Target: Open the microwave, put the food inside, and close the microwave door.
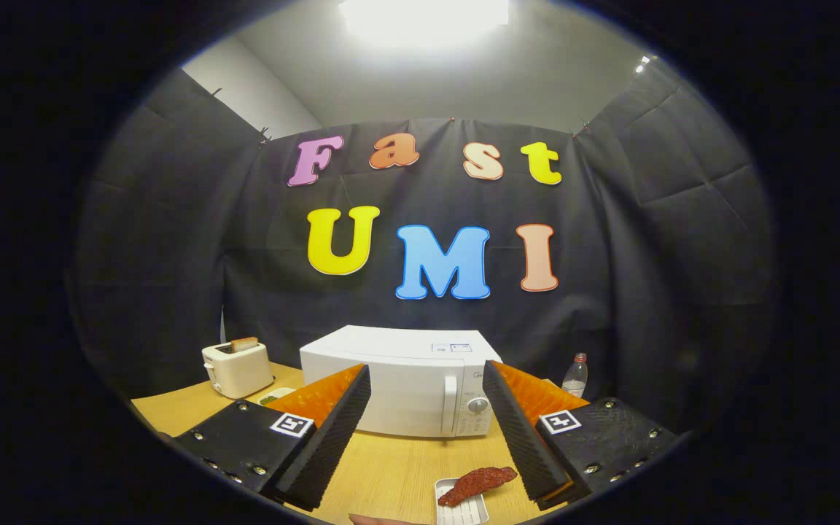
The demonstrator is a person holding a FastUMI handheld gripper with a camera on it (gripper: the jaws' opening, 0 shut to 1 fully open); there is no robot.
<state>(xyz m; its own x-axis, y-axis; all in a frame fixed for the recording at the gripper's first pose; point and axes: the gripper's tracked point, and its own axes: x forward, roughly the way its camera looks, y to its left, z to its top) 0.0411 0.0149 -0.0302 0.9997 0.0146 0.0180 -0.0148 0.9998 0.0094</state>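
- Right now I see the microwave [405,390] standing on the table [391,474] beyond my gripper [427,430], its door shut and its handle and knobs on the right side of the front.
- The food [478,484], a reddish strip, lies across a small white tray [461,503] on the table, low between the fingers and closer to the right one.
- My gripper is released: the two fingers [332,437] stand wide apart, grasping nothing, with the microwave front framed between their tips.
- A toaster [238,368] with a slice sticking out of its slot sits on the table to the left of the microwave, apart from it.
- Just in front of the toaster I can make out a small plate [276,394], partly hidden by the left finger.
- A clear bottle [575,375] stands to the right of the microwave, near the booth's wall.
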